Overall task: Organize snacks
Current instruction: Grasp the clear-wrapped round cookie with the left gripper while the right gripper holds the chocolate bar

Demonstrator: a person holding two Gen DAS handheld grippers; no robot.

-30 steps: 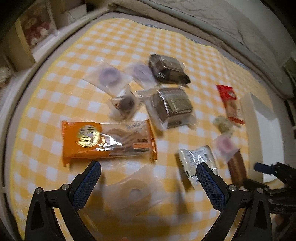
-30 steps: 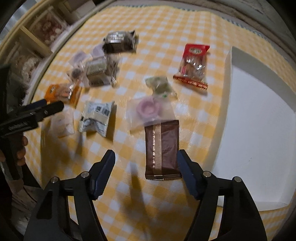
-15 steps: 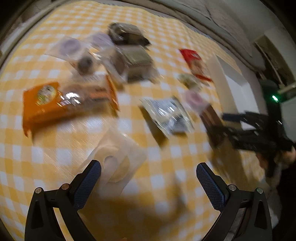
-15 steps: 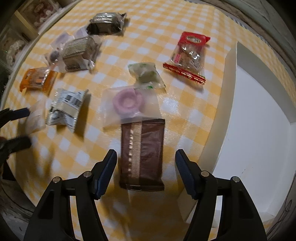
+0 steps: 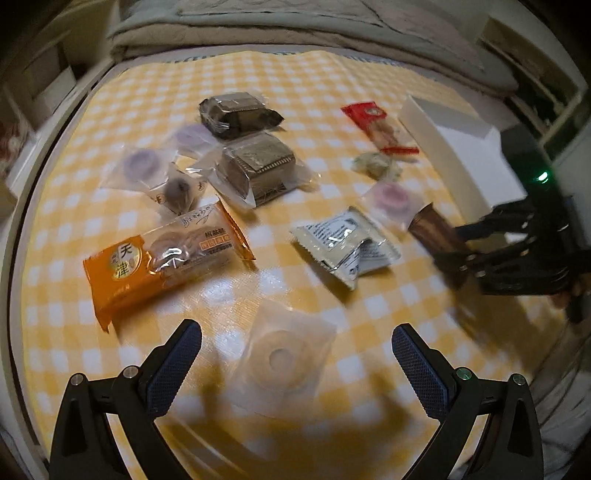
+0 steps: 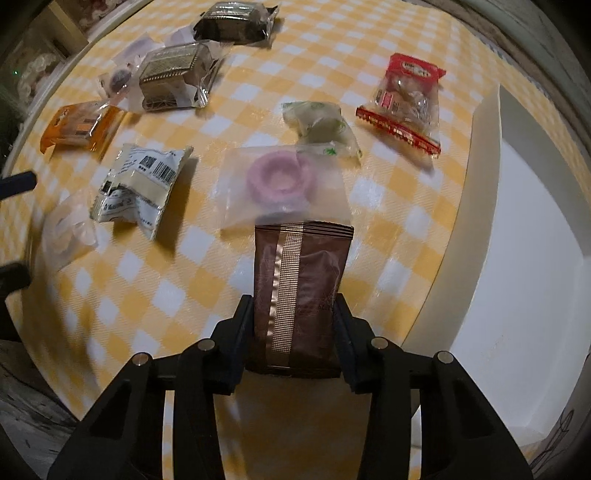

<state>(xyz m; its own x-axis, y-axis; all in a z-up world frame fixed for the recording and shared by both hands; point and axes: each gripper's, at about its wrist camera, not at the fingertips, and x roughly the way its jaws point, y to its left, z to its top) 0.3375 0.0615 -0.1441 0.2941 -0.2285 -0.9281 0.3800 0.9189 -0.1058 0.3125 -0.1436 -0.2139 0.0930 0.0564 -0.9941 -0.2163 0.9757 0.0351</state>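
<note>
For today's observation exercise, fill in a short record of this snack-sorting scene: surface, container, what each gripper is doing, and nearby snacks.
surface: yellow checked cloth
container: white tray, right of the snacks in the right wrist view
right gripper: jaws closing, both pads against the brown packet
left gripper: open, above a clear wrapped ring, not touching
beyond brown packet: pink ring bag, overlapping its far end

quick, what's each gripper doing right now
left gripper: open, holding nothing
right gripper: jaws closing on the brown snack packet, pads at its sides
</note>
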